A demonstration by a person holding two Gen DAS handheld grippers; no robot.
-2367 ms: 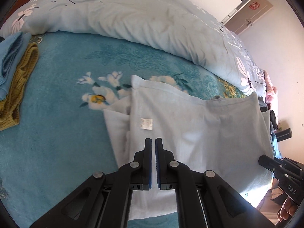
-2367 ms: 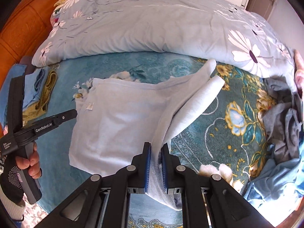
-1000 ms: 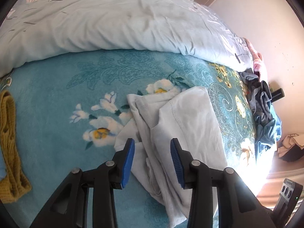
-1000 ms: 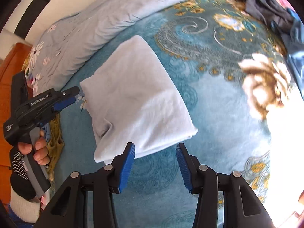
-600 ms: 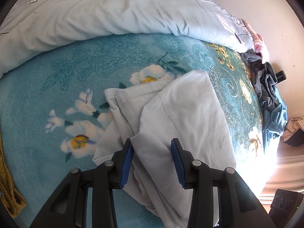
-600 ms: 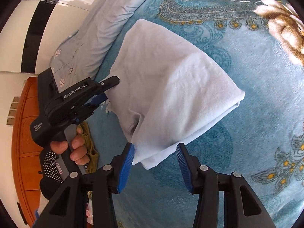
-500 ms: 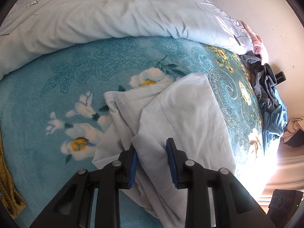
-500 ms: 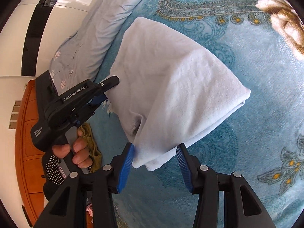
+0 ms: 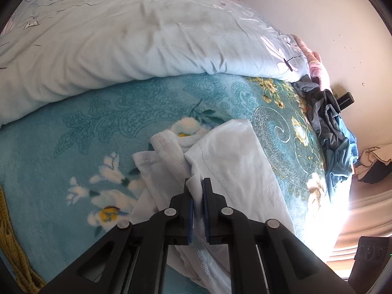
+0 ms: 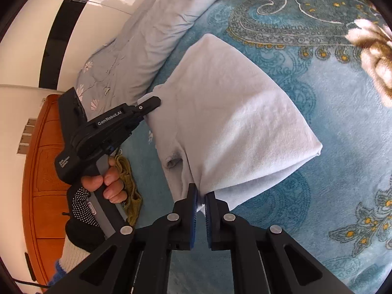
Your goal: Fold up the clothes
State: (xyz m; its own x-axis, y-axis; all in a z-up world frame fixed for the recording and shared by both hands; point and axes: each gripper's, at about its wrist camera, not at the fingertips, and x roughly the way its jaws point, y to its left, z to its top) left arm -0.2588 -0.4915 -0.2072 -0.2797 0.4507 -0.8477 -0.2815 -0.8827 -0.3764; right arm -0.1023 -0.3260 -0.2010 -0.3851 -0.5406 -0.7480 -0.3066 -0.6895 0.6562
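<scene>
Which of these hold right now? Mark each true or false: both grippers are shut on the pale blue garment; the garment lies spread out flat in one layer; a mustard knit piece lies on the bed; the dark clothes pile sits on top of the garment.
1. Both grippers are shut on the pale blue garment. True: the left gripper and the right gripper each pinch an edge.
2. The garment lies spread flat in one layer. False: it is folded into a thick bundle.
3. A mustard knit piece lies on the bed. True.
4. The dark clothes pile sits on the garment. False: it lies apart, by the blanket's far edge.
</scene>
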